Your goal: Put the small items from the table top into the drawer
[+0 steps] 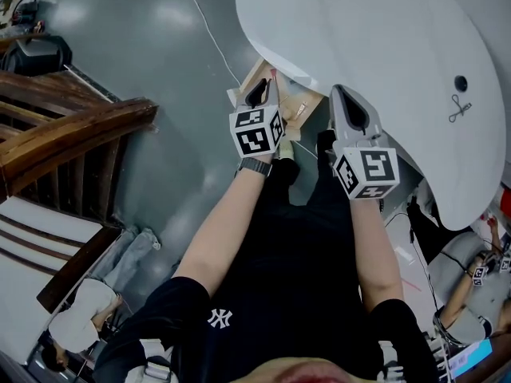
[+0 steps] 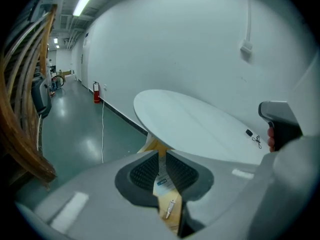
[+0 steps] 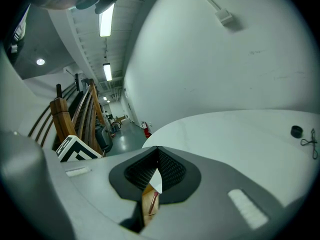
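Note:
A white oval table (image 1: 383, 46) carries a small black round item (image 1: 461, 82) and a thin wire-like item (image 1: 459, 110) near its right edge. Both also show in the left gripper view, the round item (image 2: 249, 132) beside the wire-like item (image 2: 257, 142). Under the table's near-left edge a wooden drawer (image 1: 297, 106) stands pulled out. My left gripper (image 1: 257, 86) hovers over it, shut and holding nothing. Through the slit below its tips (image 2: 161, 153) I see the drawer floor (image 2: 176, 219) with a small tube (image 2: 169, 210). My right gripper (image 1: 342, 90) is shut and empty beside it, its tips (image 3: 157, 149) at the table edge.
A dark wooden rack (image 1: 72, 134) stands to the left on the grey floor. A cable (image 1: 207, 30) runs across the floor toward the table. Another person (image 1: 80, 309) sits at lower left, and one with grippers (image 1: 479, 274) at lower right. A fire extinguisher (image 2: 96, 91) stands by the wall.

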